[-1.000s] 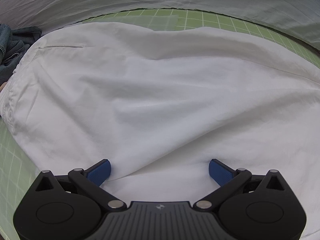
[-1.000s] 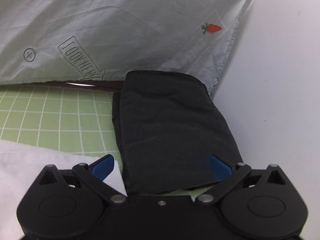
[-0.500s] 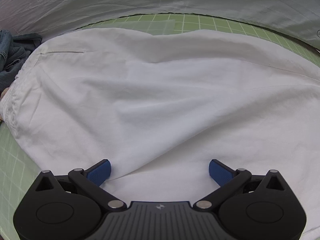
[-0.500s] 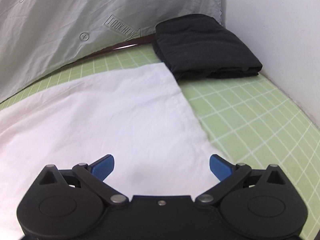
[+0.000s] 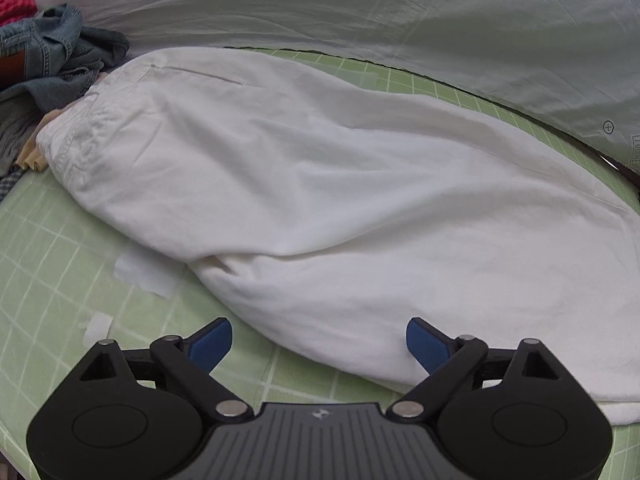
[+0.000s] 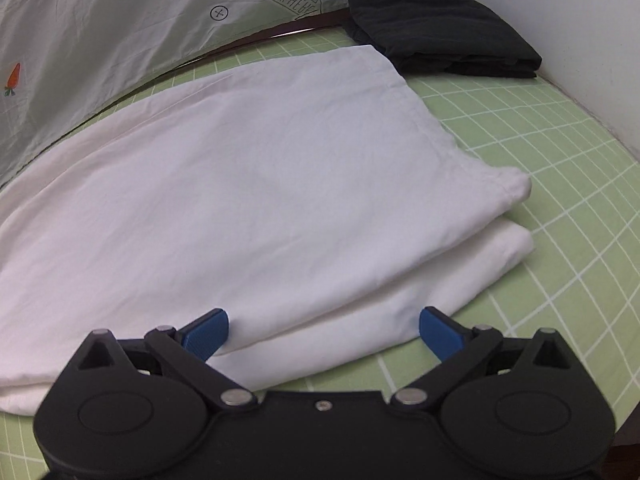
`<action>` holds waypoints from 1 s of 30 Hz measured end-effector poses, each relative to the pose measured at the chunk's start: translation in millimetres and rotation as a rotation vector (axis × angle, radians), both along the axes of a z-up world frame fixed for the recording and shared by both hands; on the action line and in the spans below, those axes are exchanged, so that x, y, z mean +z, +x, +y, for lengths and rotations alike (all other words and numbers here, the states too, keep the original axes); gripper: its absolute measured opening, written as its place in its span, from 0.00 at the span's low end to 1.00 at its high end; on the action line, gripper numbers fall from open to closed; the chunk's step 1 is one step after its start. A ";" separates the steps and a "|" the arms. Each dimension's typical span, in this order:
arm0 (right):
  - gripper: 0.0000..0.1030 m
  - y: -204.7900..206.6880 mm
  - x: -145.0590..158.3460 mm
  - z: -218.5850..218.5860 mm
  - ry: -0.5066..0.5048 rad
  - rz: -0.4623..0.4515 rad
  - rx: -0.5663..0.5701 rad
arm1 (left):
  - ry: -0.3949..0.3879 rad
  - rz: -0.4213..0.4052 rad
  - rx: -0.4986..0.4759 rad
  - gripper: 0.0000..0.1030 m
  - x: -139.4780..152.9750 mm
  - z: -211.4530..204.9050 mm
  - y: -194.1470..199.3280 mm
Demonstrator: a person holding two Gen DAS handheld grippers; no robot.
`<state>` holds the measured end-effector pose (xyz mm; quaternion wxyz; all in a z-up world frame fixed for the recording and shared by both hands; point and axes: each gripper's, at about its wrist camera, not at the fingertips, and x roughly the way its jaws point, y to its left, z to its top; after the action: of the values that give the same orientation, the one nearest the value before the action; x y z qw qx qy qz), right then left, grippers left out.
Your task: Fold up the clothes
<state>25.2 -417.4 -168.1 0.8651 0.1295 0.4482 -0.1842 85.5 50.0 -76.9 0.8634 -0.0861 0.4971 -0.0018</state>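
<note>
the white trousers (image 5: 340,184) lie doubled on the green bench (image 6: 540,152), long axis nine to three; both left gripper (image 5: 319,340) and right gripper (image 6: 324,330), jaws released, face the near edge at twelve o'clock.

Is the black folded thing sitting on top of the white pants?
No, the black folded garment lies on the green mat just past the end of the white pants, at most meeting their far corner.
</note>
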 end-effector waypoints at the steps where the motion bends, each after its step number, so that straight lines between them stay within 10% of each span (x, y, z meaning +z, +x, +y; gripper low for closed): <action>1: 1.00 0.8 -0.8 2.7 -0.016 0.007 0.004 | -0.033 0.007 0.012 0.80 -1.6 5.4 -3.1; 9: 1.00 -2.8 2.7 -4.6 0.033 -0.018 -0.033 | -0.232 -0.016 0.080 0.64 -2.2 25.3 -7.2; 19: 0.95 -7.5 5.7 -45.5 0.121 -0.097 -0.190 | -0.284 -0.030 0.161 0.31 -2.4 40.5 12.1; 30: 0.72 -0.2 16.6 -61.0 0.068 -0.125 -0.236 | -0.205 -0.016 0.160 0.29 15.8 35.7 13.4</action>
<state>25.1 -478.4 -151.6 0.8589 0.2218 0.3808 -0.2611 98.9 85.7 -61.1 0.8513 -0.2131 0.4792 0.0156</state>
